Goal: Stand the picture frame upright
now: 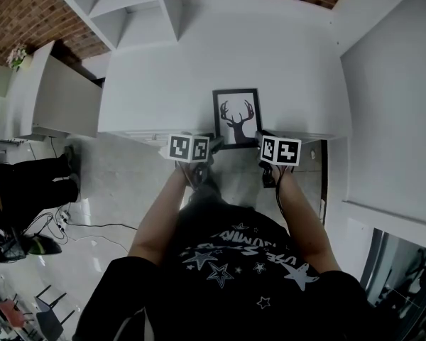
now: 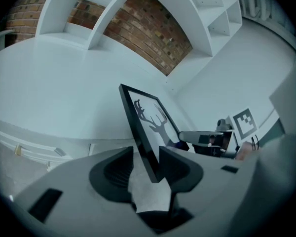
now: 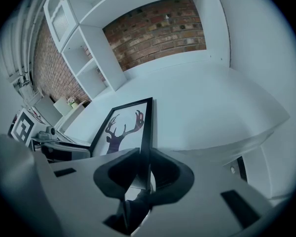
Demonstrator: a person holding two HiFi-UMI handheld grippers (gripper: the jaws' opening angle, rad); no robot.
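Observation:
A black picture frame [image 1: 237,117] with a deer silhouette sits near the front edge of the white desk [image 1: 163,84], its picture facing up toward me. In the left gripper view, the left edge of the frame [image 2: 150,120] stands between the jaws of my left gripper [image 2: 145,157], with a gap on one side, so that gripper is open. In the right gripper view, my right gripper [image 3: 144,162] is shut on the right edge of the frame [image 3: 123,125]. In the head view, the left gripper [image 1: 211,142] and right gripper [image 1: 261,139] flank the frame's near corners. Whether the frame rests flat or tilted is unclear.
White shelving [image 1: 128,6] stands at the back left against a brick wall [image 1: 28,13]. A white wall panel [image 1: 390,105] rises on the right. A low white cabinet [image 1: 57,98] is at the left, with a person's legs [image 1: 28,180] and floor cables [image 1: 78,226] beyond.

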